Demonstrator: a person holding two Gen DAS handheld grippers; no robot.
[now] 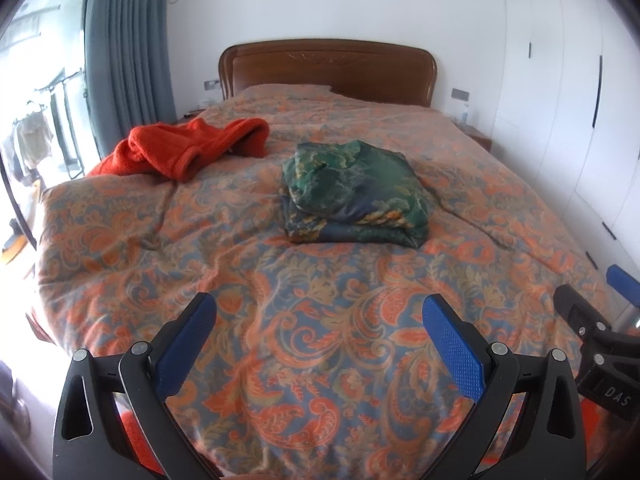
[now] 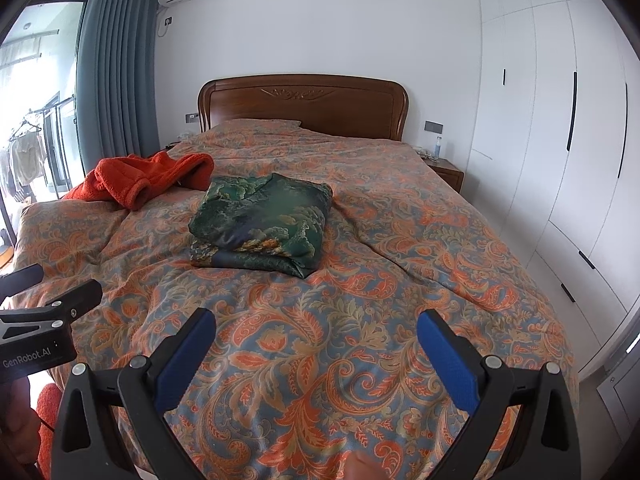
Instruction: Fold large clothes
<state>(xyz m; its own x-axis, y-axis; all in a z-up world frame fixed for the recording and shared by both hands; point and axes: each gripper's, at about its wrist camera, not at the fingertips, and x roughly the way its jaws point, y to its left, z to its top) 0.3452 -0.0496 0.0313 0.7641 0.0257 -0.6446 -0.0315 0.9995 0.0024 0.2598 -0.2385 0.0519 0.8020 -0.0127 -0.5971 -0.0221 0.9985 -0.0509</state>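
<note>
From the left wrist view, the left gripper (image 1: 319, 316) is hanging wide open and empty at the bottom, while the orange fleece robe (image 1: 188, 146) is lying crumpled at upper left, beside a folded green garment (image 1: 354, 192).

From the right wrist view, the right gripper (image 2: 316, 334) is gaping empty too. The robe looks soft and bulky; its hem edge seems easiest to pinch.

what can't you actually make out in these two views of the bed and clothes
- Green folded garment: its inner layers are hidden by its own top fold, both views.
- Orange fleece garment: bunched up, so its shape is unclear; its far side drops behind the bed edge.
- Small bottle on the nightstand: too small to read, right wrist view.
- Right claw: cut off by the frame edge in the left wrist view.
</note>
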